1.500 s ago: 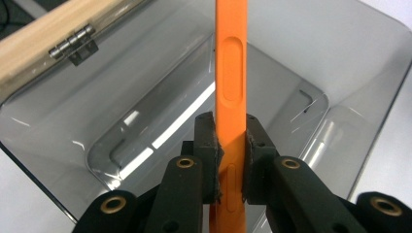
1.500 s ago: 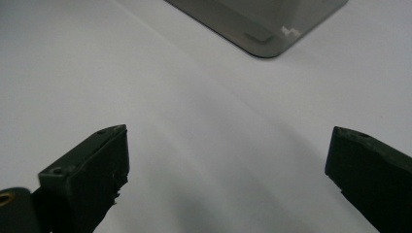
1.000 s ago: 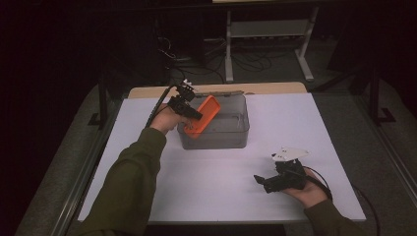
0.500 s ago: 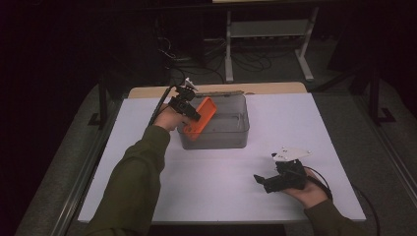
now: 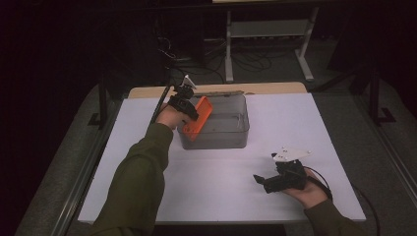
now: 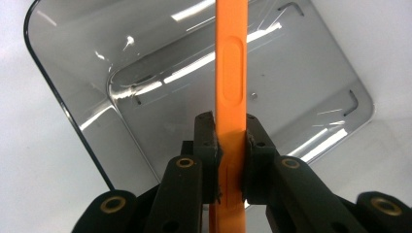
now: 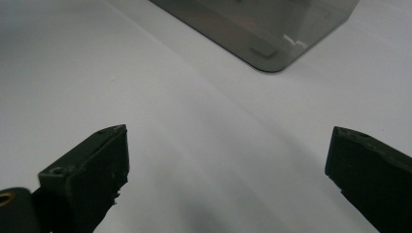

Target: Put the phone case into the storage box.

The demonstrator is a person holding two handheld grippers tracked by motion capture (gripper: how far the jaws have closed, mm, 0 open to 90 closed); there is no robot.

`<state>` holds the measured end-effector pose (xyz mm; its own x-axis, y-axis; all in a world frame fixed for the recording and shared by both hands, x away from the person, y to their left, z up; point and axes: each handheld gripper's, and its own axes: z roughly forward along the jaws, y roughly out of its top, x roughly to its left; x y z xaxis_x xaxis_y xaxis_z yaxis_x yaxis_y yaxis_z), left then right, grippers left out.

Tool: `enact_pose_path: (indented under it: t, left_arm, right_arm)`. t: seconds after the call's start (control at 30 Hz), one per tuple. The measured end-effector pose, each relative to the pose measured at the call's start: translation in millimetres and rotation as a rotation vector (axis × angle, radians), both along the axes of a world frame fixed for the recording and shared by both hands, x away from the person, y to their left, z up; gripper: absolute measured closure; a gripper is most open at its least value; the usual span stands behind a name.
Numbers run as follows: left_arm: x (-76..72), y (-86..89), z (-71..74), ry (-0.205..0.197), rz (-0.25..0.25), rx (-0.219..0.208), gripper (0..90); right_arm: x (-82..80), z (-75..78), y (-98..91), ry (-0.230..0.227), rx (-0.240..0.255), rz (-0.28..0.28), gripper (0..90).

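Flat orange plastic slab (image 6: 232, 92), smooth with an oblong recess, tilted over the left rim of the clear grey bin (image 5: 231, 129). Pinched edge-on in the left tongs (image 6: 231, 145), forearm stretched to the bin. Right tongs (image 5: 263, 181) spread wide, low on the white tabletop (image 5: 324, 123), near the bin's corner.

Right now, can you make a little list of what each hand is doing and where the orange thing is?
orange thing: a flat orange plastic piece, held tilted over the left end of the box
box: see-through grey bin on the white table, nothing else seen inside
left gripper: shut on the orange piece, jaws pressing both flat sides
right gripper: open, holding nothing, low over the table near the front right edge
gap: right gripper sits apart from the bin
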<state>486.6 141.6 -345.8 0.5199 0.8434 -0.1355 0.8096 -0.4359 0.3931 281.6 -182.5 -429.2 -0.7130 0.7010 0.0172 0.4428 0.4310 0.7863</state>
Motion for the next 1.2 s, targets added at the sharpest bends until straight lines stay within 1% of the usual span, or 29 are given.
enact_pose_path:
  t: [0.27, 0.4, 0.47, 0.6, 0.7, 0.9, 1.07, 1.13, 1.2]
  left_arm:
    - [2.6, 3.6, -3.2, 0.029, 0.061, 0.011, 79.6]
    - [3.7, 4.5, -5.3, 0.048, 0.089, 0.017, 79.5]
    - [4.4, 5.2, -6.2, 0.064, 0.107, 0.017, 79.5]
    - [5.7, 6.6, -6.9, 0.076, 0.142, 0.017, 79.4]
    - [6.2, 7.7, -7.3, 0.080, 0.157, 0.016, 79.3]
    - [6.1, 7.1, -10.7, 0.097, 0.170, 0.015, 79.2]
    - [6.0, 4.8, -13.9, 0.112, 0.161, 0.021, 79.1]
    - [5.9, 3.6, -14.5, 0.109, 0.158, 0.031, 79.0]
    - [6.1, 3.7, -15.0, 0.113, 0.159, 0.030, 78.9]
  right_arm:
    - [-0.3, 0.2, 0.2, 0.000, 0.000, -0.001, 1.8]
    - [-0.2, 0.3, 0.2, 0.000, 0.003, -0.002, 1.7]
    - [-0.1, 0.2, 0.2, 0.000, 0.002, -0.001, 1.7]
    - [-0.2, 0.3, 0.3, -0.003, 0.001, 0.002, 1.8]
    - [-0.3, 0.4, 0.2, -0.002, 0.003, 0.000, 1.7]
    - [-0.2, 0.4, 0.2, -0.002, 0.001, 0.000, 1.7]
    - [-0.2, 0.5, 0.1, -0.005, 0.002, 0.001, 1.7]
    - [-0.3, 0.5, 0.2, -0.007, 0.002, 0.003, 1.7]
    - [-0.2, 0.6, 0.1, -0.008, 0.002, 0.003, 1.7]
